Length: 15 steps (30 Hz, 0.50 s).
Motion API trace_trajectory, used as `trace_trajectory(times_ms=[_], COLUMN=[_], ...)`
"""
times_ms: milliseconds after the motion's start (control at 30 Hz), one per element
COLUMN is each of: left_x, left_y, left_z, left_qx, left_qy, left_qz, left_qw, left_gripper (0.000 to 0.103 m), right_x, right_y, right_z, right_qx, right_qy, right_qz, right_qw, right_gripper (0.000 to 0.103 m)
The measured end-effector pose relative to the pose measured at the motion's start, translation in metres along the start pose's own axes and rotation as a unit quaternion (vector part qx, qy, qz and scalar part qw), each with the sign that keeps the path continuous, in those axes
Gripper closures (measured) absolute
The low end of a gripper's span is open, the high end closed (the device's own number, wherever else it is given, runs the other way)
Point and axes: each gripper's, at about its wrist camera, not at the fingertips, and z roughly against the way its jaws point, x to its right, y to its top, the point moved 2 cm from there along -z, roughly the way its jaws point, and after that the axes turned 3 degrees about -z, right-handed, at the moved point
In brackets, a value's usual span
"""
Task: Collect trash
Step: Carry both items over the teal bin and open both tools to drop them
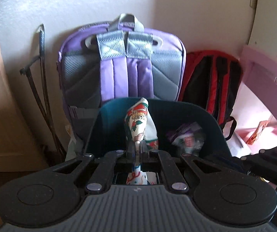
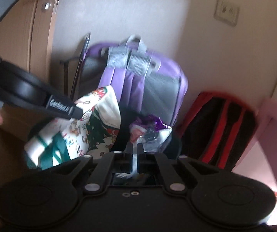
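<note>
Between the left gripper's (image 1: 137,147) jaws sits a printed paper napkin (image 1: 137,121), Christmas pattern in red, green and white; the jaws are pressed onto it, and the sheet runs back through them toward the camera and stands up ahead of them as a cone. Just beyond and below these jaws: dark teal bin (image 1: 212,119), open top, napkin held over its left half. Right of the jaws, inside the bin, lies a crumpled purple-and-clear wrapper (image 1: 186,135).

Right gripper (image 2: 135,148): jaws closed on a thin strip of that clear plastic wrapper (image 2: 150,131), whose bunched purple end sits directly ahead of the tips. Left of these jaws the napkin (image 2: 76,127) spreads wide, pinched by the left gripper's finger (image 2: 61,106) coming in from the upper left. View blurred; bin rim barely readable here.

Beyond both jaw pairs: purple backpack (image 1: 123,65) with grey straps, upright against the wall. Right of it, a red-and-black bag (image 1: 212,81). Far right, pink furniture (image 1: 264,73). Left of the backpack, dark rods (image 1: 41,77) lean on the wall beside a wooden door (image 2: 39,38).
</note>
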Motion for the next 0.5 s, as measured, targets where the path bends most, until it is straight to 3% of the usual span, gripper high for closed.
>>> trace_trajectory(times_ms=[267,333,500], left_x=[0.002,0.001,0.005], left_y=[0.000,0.000,0.001], left_z=[-0.023,-0.019,0.009], left_qx=[-0.033,-0.038,-0.011], left_qy=[0.006,0.000,0.003], left_qz=[0.000,0.013,0.007], left_qw=[0.9994,0.9992,0.9999], left_gripper=[0.093,0.086,0.047], right_x=[-0.003,-0.001,0.002], right_y=[-0.010,-0.007,0.000], right_z=[0.001,0.003,0.018], right_qx=[-0.016,-0.012,-0.001], right_qy=[0.013,0.014,0.016], right_qz=[-0.028,-0.031,-0.048], right_qw=[0.999,0.999,0.999], right_gripper=[0.079,0.070,0.060])
